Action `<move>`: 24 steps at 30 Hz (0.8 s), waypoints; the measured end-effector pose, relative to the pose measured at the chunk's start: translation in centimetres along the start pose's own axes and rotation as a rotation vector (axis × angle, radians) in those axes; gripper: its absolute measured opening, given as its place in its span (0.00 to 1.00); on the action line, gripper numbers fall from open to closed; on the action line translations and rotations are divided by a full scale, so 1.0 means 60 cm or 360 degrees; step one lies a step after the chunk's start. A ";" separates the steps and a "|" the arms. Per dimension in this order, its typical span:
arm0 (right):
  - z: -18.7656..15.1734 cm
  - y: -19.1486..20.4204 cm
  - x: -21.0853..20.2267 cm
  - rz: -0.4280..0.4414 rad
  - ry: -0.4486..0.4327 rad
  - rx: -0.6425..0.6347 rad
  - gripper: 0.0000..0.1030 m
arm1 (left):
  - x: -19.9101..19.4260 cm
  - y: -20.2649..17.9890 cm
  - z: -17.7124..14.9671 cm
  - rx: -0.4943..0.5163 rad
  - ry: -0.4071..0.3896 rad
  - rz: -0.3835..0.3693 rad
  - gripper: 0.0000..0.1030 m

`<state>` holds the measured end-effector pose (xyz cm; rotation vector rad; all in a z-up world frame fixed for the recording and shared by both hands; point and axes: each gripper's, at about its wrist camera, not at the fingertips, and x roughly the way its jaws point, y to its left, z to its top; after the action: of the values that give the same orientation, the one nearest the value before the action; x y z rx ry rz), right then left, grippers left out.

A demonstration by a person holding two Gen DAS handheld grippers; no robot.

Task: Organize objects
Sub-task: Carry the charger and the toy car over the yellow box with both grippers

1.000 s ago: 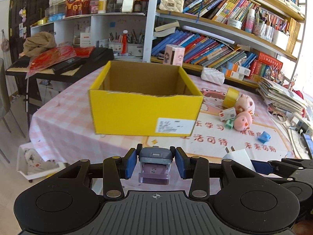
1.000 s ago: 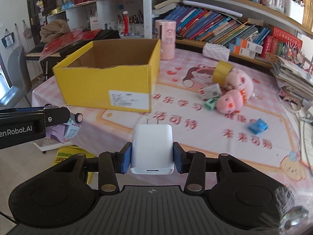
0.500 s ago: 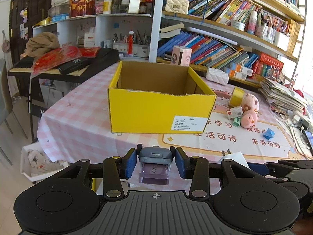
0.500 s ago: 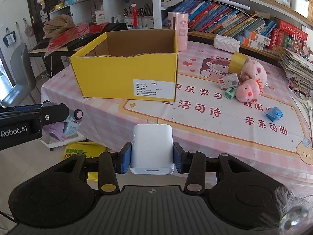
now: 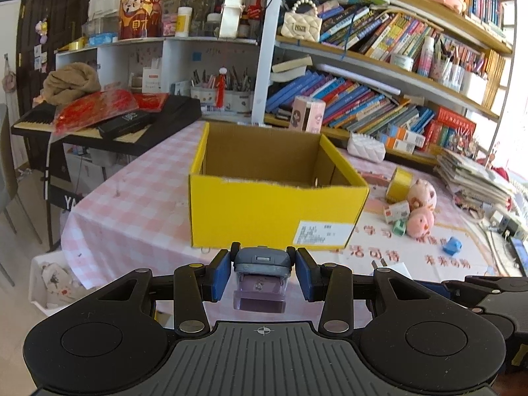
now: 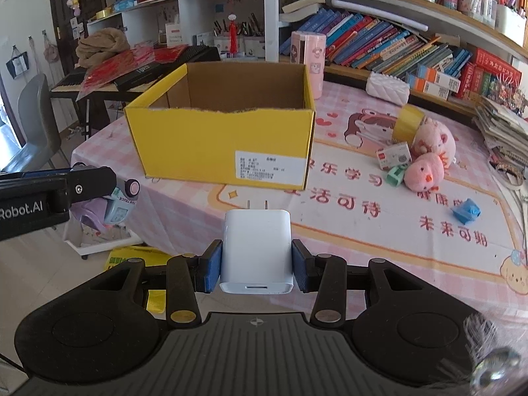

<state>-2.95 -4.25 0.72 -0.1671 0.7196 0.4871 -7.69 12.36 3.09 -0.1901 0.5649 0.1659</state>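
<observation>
Right wrist view: the white charger (image 6: 256,251) sits clamped between the right gripper (image 6: 256,269) pads, prongs toward twelve o'clock, short of the open yellow box (image 6: 224,138) on the pink table (image 6: 363,217). At nine o'clock the left gripper (image 5: 262,275) pinches a small toy truck (image 5: 260,277), and two pink plush pigs (image 6: 427,158) lie at two o'clock.

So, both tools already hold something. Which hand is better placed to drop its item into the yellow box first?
Probably the left. Its tool, gripping the toy car, points at the middle of the yellow box. The right tool, with the white charger, sits off toward the box's right corner.
</observation>
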 end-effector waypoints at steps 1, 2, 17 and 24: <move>0.003 0.000 0.000 -0.0003 -0.0006 -0.0004 0.40 | 0.001 0.001 0.004 -0.0001 -0.0009 -0.0002 0.39; 0.006 0.001 0.001 -0.0006 -0.0011 -0.0009 0.40 | 0.002 0.000 0.007 0.0000 -0.0015 -0.0003 0.39; 0.106 -0.009 0.019 0.0015 -0.0195 -0.0036 0.40 | 0.039 -0.008 0.089 0.0036 -0.0168 -0.0012 0.39; 0.181 -0.028 0.056 0.0042 -0.0282 -0.0042 0.40 | 0.085 -0.010 0.138 0.0002 -0.0223 0.0015 0.39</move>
<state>6.45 -1.11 6.50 -0.1374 0.5427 0.5298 0.90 14.16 7.23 -0.1733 0.4264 0.1867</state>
